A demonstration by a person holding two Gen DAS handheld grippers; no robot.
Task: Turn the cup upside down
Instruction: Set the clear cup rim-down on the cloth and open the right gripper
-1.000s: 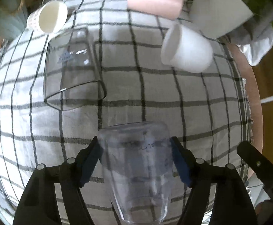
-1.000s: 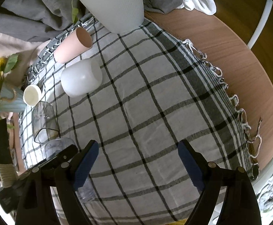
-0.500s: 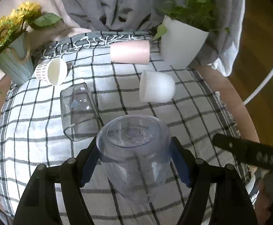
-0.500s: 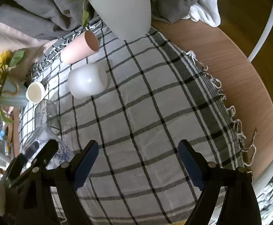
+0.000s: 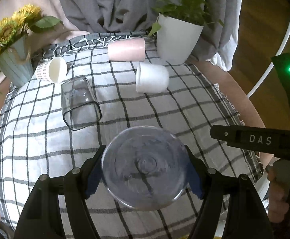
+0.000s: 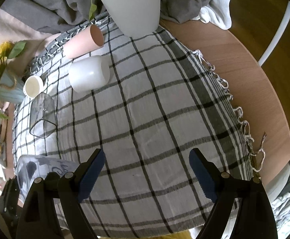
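My left gripper point(image 5: 145, 169) is shut on a clear plastic cup point(image 5: 145, 165), held above the checked cloth point(image 5: 35, 139). The cup's round base faces the camera. The same cup point(image 6: 39, 169) shows at the lower left of the right wrist view. My right gripper point(image 6: 147, 171) is open and empty above the cloth's near part point(image 6: 145, 109). The right gripper's body point(image 5: 254, 139) shows at the right of the left wrist view.
A clear square glass point(image 5: 79, 103), a white cup point(image 5: 152, 77), a pink cup point(image 5: 126, 48) and a small patterned white cup point(image 5: 52, 72) lie on their sides on the cloth. A white plant pot point(image 5: 176, 39) and a sunflower vase point(image 5: 13, 67) stand at the back. Bare wooden table point(image 6: 244, 59) lies to the right.
The left gripper has turned the clear cup from lying along my view to base facing the camera, and the view has tilted up. The right gripper has stayed open and shifted slightly.
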